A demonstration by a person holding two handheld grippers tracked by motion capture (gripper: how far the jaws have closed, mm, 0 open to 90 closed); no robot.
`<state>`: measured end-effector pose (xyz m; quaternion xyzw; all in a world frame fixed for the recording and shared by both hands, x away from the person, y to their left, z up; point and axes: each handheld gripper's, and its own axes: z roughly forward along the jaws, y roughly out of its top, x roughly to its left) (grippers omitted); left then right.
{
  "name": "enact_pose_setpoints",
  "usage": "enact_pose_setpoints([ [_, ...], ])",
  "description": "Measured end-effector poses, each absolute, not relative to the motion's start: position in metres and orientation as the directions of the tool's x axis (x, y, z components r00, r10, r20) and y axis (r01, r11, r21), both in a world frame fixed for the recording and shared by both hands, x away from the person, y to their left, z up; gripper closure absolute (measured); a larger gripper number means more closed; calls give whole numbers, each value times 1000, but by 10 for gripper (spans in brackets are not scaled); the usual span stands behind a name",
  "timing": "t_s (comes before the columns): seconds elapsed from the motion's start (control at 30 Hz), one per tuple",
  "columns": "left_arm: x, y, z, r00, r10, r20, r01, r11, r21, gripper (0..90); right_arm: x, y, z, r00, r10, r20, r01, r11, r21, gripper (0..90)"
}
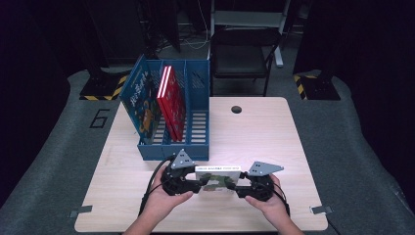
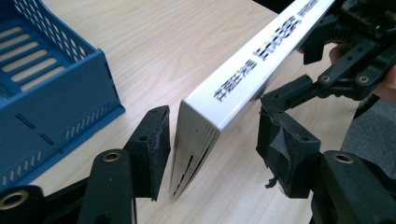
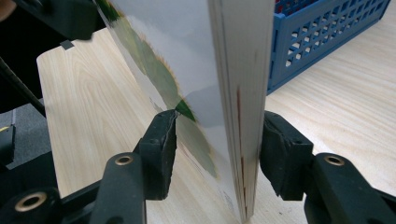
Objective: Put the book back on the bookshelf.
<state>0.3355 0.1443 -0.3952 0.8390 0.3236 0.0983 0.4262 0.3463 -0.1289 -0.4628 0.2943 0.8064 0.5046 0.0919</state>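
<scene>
While upright on the table [image 1: 274, 137], white book [image 1: 218, 180]: left gripper [image 2: 212, 140] slack around one end, right gripper [image 3: 217, 140] pinching the other; bare wood beyond.

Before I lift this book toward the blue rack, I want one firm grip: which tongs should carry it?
Right. The right tongs press both pads on the book, while the left tongs stand apart from its end.
</scene>
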Motion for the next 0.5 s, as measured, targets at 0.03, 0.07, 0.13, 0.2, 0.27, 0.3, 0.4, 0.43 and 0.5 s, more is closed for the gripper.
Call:
enact_pose_setpoints([
  [0.03,336,143,-393,771,626,-118,462,-423,780,442,347,-130,-463,-809,569,150,385,318,866,490],
  [0.07,337,143,-391,773,626,-105,453,-428,782,441,348,-130,-464,-807,568,160,391,312,866,490],
  [0.13,338,142,-390,776,623,-98,449,-437,779,441,349,-130,-465,-807,567,166,398,314,862,490],
  [0.2,340,141,-387,784,614,-94,443,-446,778,441,351,-131,-468,-806,561,191,415,306,857,487],
  [0.27,341,140,-385,788,608,-91,444,-461,768,441,352,-131,-470,-807,556,199,423,308,852,486],
  [0.3,341,139,-384,791,604,-97,445,-460,768,448,353,-130,-473,-812,550,196,426,328,843,489],
  [0.4,341,138,-383,793,602,-92,439,-460,771,470,353,-129,-477,-816,547,188,427,349,834,503],
  [0.43,340,137,-383,794,601,-91,440,-465,768,468,353,-128,-479,-816,547,186,429,359,828,515],
  [0.5,340,137,-383,794,601,-94,439,-459,772,459,352,-128,-482,-824,541,170,421,383,823,543],
])
